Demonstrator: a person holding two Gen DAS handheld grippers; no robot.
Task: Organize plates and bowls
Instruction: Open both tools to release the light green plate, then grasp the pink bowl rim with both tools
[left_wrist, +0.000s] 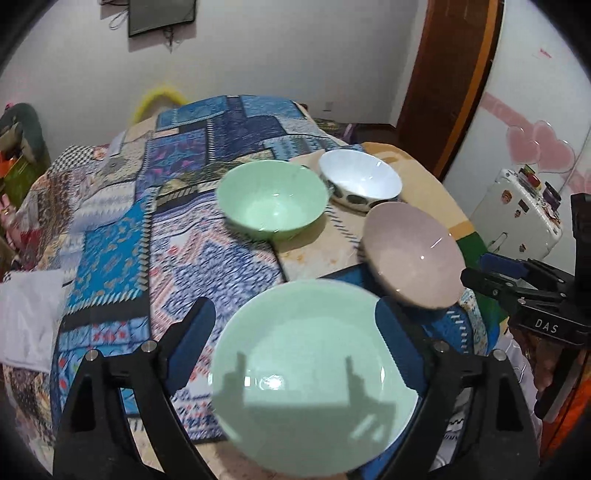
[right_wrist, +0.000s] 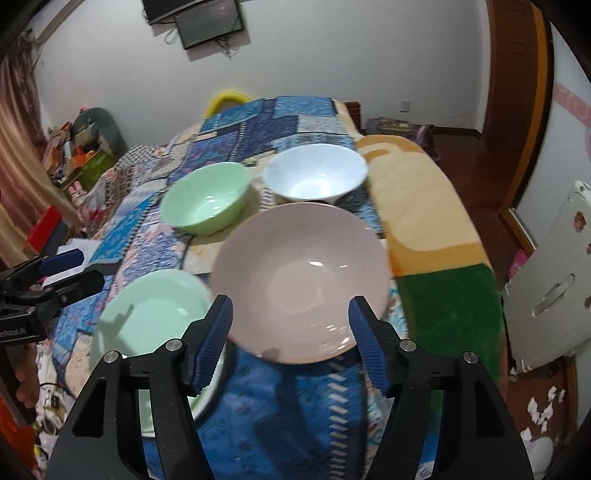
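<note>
green bowl beside pink bowl — both tools gaping, nothing held.

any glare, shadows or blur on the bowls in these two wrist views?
Left wrist: the near green bowl carries the left gripper's shadow and a bright glint at its bottom, with soft edges; the pink bowl has a smeared near rim. Right wrist: the pink bowl shows small highlights and the patterned cloth below is motion-blurred. Both views bend straight edges, fisheye style.

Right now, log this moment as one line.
left gripper: open, over near green bowl | right gripper: open, at pink bowl | four bowls unstacked
</note>
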